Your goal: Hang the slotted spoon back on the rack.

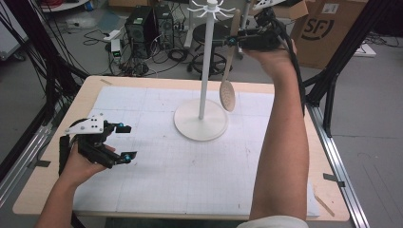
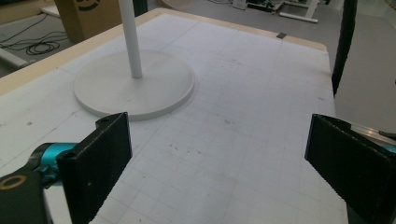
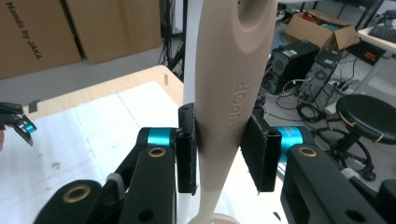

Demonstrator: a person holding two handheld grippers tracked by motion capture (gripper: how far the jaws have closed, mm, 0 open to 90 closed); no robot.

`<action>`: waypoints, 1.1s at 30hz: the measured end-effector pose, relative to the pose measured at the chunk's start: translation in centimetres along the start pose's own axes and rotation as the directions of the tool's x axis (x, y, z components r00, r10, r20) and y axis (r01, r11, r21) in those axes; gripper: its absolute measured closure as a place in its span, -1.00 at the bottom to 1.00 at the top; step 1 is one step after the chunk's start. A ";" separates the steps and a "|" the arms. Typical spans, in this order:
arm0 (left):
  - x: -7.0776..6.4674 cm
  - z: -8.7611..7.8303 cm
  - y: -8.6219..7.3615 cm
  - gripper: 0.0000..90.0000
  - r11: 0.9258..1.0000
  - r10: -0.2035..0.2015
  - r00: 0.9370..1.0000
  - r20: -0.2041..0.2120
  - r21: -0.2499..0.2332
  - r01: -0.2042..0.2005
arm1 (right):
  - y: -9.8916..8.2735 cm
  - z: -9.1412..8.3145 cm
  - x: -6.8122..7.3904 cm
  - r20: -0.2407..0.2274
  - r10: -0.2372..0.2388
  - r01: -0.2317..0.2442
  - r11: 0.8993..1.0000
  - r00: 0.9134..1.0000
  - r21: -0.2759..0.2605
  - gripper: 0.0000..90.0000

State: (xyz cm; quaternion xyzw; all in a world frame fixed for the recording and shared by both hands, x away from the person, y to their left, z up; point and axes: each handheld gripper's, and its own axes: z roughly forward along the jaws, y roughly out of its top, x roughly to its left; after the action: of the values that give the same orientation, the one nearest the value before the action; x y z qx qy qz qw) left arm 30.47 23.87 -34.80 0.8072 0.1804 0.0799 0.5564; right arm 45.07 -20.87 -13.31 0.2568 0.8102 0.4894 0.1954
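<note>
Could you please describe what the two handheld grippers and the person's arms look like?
Both grippers, left and right, are black with teal cylinders at the jaws and brass-coloured pivot rings. The left carries a grey three-cornered plate; a black cable trails from the right. The forearms are bare, with a white sleeve edge at bottom.

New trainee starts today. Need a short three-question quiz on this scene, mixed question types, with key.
1. True or false: the right gripper is shut on the slotted spoon.
2. The left gripper is: A) holding the spoon, B) open over the mat with nothing between its jaws, C) clamped on the pole.
3. What does the white stand rest on?

Key: 1 true; 2 B; 3 the gridded mat.
</note>
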 end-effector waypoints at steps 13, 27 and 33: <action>0.0 -0.2 0.0 -0.82 1.000 -0.001 1.000 0.000 -0.008 0.001 | 0.2 0.6 0.4 0.014 -0.006 0.006 1.000 1.000 0.029 0.51; 0.2 -0.1 -0.2 -0.82 1.000 -0.011 1.000 0.001 -0.009 0.011 | 0.4 1.5 -0.2 0.036 0.021 -0.023 0.999 0.999 0.041 0.51; 0.2 -0.2 -0.2 -0.82 1.000 -0.007 1.000 0.001 -0.010 0.007 | 0.5 2.2 0.0 0.028 0.019 -0.021 0.998 0.999 0.051 0.51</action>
State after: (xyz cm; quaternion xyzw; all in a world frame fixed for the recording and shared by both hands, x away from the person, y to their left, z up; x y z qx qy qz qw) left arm 30.55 24.17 -34.93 0.8036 0.1826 0.0784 0.5610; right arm 46.44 -19.16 -13.83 0.2766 0.8171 0.4666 0.1951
